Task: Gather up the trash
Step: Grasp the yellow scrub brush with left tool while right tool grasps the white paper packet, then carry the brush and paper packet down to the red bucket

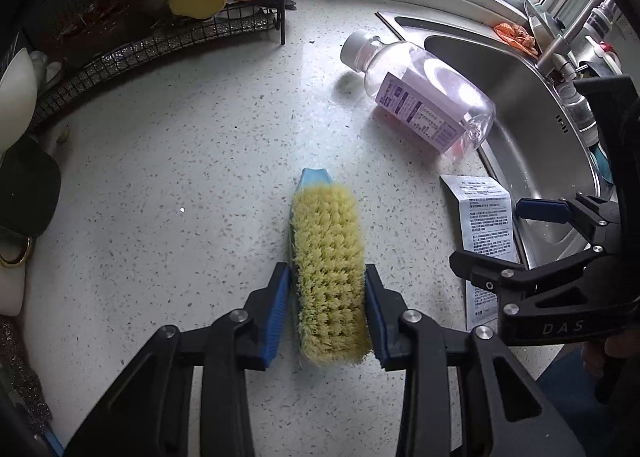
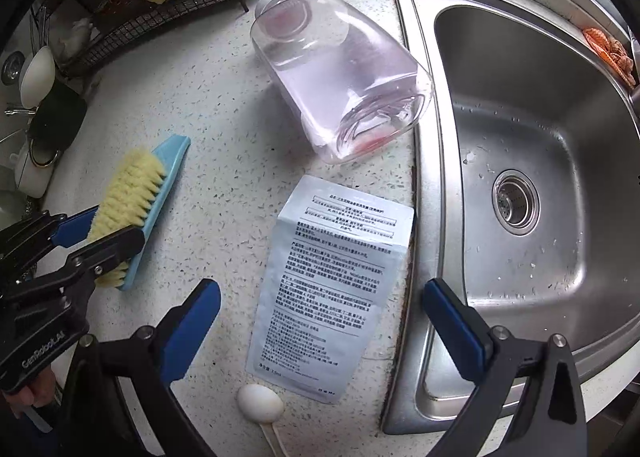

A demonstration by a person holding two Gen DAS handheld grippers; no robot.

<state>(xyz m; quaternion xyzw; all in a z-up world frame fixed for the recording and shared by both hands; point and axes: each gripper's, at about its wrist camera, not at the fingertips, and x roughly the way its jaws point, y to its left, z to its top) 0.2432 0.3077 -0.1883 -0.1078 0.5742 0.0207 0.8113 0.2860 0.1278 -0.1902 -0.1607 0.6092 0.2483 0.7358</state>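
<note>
The packet [image 2: 332,289] lay between the right gripper's [image 2: 320,321] wide-open jaws; only that view showed an egg [image 2: 260,403]. The left gripper [image 1: 326,313] clamped the brush [image 1: 328,269].

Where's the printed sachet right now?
In the right wrist view the sachet lies flat on the counter beneath the open right gripper, its right edge along the sink rim, with the bottle just beyond it.
</note>
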